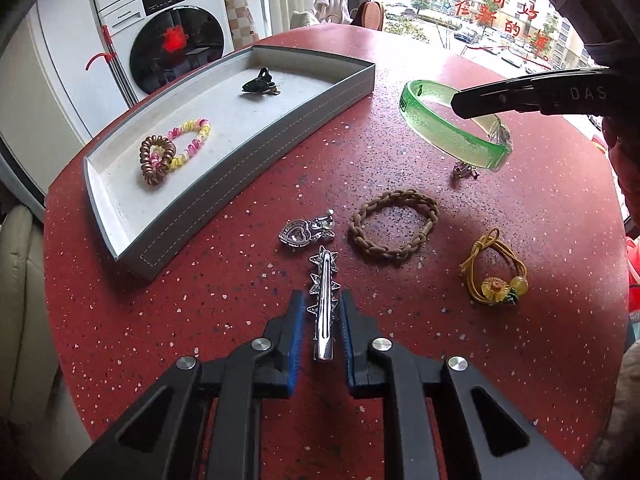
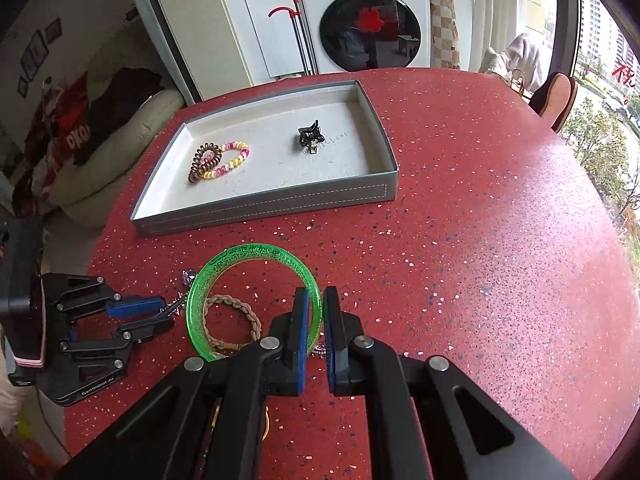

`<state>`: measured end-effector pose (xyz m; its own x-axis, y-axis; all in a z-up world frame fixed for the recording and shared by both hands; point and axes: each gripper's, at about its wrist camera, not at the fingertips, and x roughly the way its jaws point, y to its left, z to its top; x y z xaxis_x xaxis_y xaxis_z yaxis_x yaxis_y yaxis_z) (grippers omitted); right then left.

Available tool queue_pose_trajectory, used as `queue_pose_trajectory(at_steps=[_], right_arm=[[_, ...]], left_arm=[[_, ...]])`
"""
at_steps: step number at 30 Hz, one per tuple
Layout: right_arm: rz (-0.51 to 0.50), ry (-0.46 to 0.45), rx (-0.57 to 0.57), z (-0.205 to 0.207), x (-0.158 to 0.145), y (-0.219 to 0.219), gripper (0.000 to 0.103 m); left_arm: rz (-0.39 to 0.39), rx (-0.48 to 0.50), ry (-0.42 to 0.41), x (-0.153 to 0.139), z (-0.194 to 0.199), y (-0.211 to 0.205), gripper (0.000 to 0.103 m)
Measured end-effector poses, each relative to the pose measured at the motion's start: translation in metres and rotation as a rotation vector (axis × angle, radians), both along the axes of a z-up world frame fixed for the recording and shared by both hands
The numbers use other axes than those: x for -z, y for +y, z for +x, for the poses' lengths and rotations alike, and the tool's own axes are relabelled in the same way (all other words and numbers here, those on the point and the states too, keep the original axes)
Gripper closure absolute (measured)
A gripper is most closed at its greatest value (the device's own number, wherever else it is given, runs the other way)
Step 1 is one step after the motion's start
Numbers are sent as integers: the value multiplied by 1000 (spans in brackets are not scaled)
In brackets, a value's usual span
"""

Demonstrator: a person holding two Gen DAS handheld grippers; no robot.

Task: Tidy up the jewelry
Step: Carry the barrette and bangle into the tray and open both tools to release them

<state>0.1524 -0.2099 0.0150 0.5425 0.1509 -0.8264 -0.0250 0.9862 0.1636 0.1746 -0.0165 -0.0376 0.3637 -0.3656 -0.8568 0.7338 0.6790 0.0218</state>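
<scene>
My left gripper (image 1: pixel 323 300) is open, its blue pads on either side of a silver star hair clip (image 1: pixel 323 300) lying on the red table. It also shows in the right wrist view (image 2: pixel 154 314). My right gripper (image 2: pixel 316 300) is shut on a green bangle (image 2: pixel 224 264) and holds it above the table; the bangle also shows in the left wrist view (image 1: pixel 440 132). A grey tray (image 1: pixel 240 160) holds a brown coil hair tie (image 1: pixel 157 158), a pink-yellow bead bracelet (image 1: pixel 192 140) and a black claw clip (image 1: pixel 259 82).
On the table lie a heart-shaped silver brooch (image 1: pixel 304 232), a braided brown bracelet (image 1: pixel 394 229), a yellow flower hair tie (image 1: pixel 494 272) and a small silver trinket (image 1: pixel 464 170). A washing machine (image 2: pixel 360 16) stands beyond the table; a window is to the right.
</scene>
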Motion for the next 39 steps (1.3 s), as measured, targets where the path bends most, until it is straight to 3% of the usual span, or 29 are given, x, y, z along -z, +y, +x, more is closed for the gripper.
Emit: queue_pose_trajectory(at_steps=[2,13,23,27,32,39], right_arm=[[0,-2,-1,0,-1,0,95],[40,-11,4,7,-10,-3,95],[42,-33,1,43,-29,-4,95],[41,-26,3,69,-31,-3,95],[16,-3,-1,104,-25,-1,95],[9,74,1,144,1,-2,95]], left_arm=[[-26,-34,0,-3,-4,5,72],[-178,-214,-30,-33,-13,24,72],[-287,-398,-77,-69,38,32,72],[-294,-454,-66,-71,67,33,72],[-282,-454,-39,-66,98,27,72],[-239,-432,73,-43,129,20,72]])
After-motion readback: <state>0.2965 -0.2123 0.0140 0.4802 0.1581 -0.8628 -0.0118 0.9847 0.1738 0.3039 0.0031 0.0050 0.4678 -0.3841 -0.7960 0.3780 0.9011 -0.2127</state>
